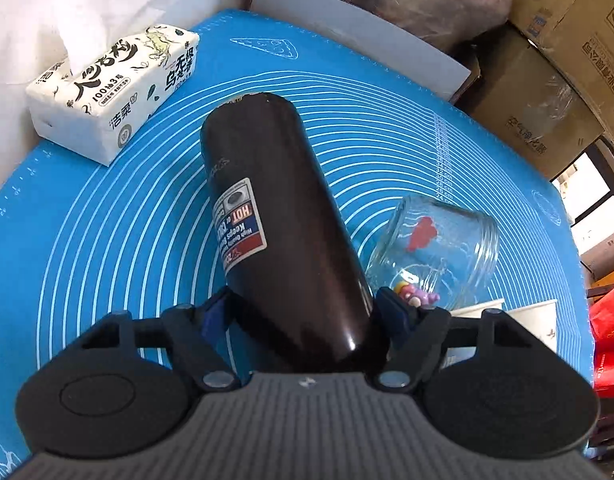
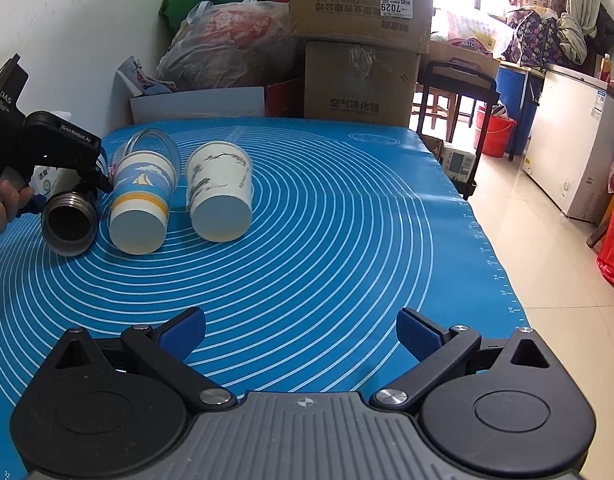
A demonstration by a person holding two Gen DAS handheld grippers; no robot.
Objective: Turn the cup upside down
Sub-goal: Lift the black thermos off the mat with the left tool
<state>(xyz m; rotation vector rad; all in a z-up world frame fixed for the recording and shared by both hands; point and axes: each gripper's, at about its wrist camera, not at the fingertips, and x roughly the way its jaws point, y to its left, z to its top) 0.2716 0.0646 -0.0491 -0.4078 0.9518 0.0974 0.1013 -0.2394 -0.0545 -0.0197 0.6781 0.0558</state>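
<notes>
left gripper (image 1: 301,304) grips flask (image 1: 275,216) | glass jar (image 1: 439,248) beside | tissue pack (image 1: 111,96) behind

a tissue pack (image 1: 111,96) sits at the far left corner of the blue mat (image 2: 327,240). cardboard boxes (image 2: 361,40) stack behind it, beside a plastic bag (image 2: 227,44). a red bucket (image 2: 495,130) stands on the floor.
</notes>
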